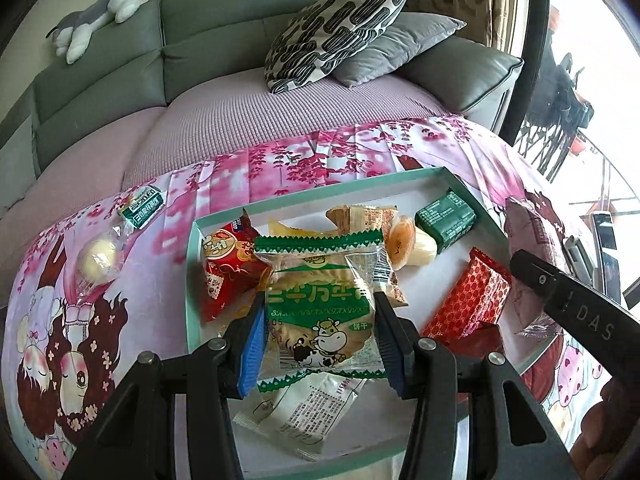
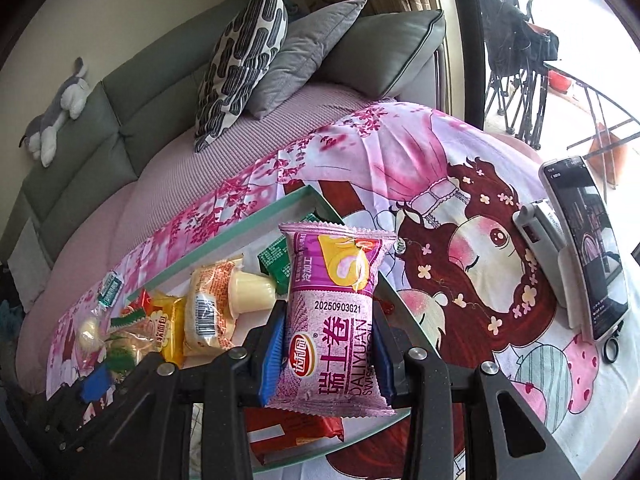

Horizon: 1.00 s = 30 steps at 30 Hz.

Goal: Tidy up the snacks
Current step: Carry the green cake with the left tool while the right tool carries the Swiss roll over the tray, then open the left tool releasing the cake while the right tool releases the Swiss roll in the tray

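My left gripper [image 1: 318,320] is shut on a clear biscuit packet [image 1: 320,288] with green zigzag ends and a cow picture, held above the teal-rimmed tray [image 1: 320,190]. My right gripper [image 2: 328,328] is shut on a purple Swiss roll packet [image 2: 336,280], upright over the tray's right rim [image 2: 240,232]. Inside the tray lie a red packet [image 1: 224,264], a green box [image 1: 444,220], a red diamond-patterned packet [image 1: 468,296], a white packet [image 1: 304,412] and a jelly cup [image 2: 252,292]. A small green packet [image 1: 144,208] and a wrapped round pastry [image 1: 98,260] rest on the cloth, left of the tray.
The tray sits on a pink cartoon-print cloth [image 2: 440,184]. A phone on a stand [image 2: 588,248] is at the right. Behind are a grey-green sofa [image 1: 100,76], two pillows [image 1: 336,32] and a plush toy [image 1: 96,16].
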Each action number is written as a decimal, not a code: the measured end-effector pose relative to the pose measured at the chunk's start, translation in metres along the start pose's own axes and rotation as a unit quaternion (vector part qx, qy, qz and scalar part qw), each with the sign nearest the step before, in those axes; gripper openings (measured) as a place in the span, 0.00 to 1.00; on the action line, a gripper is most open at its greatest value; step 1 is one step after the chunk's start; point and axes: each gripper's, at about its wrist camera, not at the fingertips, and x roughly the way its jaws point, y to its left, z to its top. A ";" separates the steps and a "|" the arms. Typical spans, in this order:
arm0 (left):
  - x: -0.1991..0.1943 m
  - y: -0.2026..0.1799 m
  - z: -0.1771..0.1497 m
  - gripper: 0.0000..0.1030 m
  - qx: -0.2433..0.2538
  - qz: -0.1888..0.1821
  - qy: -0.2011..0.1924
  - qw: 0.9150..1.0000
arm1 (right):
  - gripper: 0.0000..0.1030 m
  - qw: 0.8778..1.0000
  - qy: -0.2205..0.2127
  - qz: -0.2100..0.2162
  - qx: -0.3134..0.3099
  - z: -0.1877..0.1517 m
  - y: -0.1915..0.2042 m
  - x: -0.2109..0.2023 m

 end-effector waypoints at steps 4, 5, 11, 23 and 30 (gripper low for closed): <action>0.004 -0.004 -0.002 0.50 0.005 -0.002 0.002 1.000 | 0.40 1.000 0.004 -0.001 -0.001 -0.001 0.001 0.004; 0.005 -0.006 -0.003 0.50 0.007 -0.003 0.004 1.000 | 0.40 1.000 0.005 -0.002 -0.002 -0.002 0.001 0.005; 0.012 -0.012 -0.006 0.50 0.017 -0.006 0.013 1.000 | 0.40 1.000 0.021 -0.001 -0.015 -0.006 0.008 0.018; 0.017 -0.007 -0.007 0.60 0.005 -0.010 0.025 1.000 | 0.42 0.999 0.021 -0.006 -0.027 -0.007 0.013 0.019; 0.002 -0.001 -0.002 0.61 0.000 -0.012 0.011 1.000 | 0.51 0.999 0.015 -0.001 -0.030 -0.005 0.016 0.012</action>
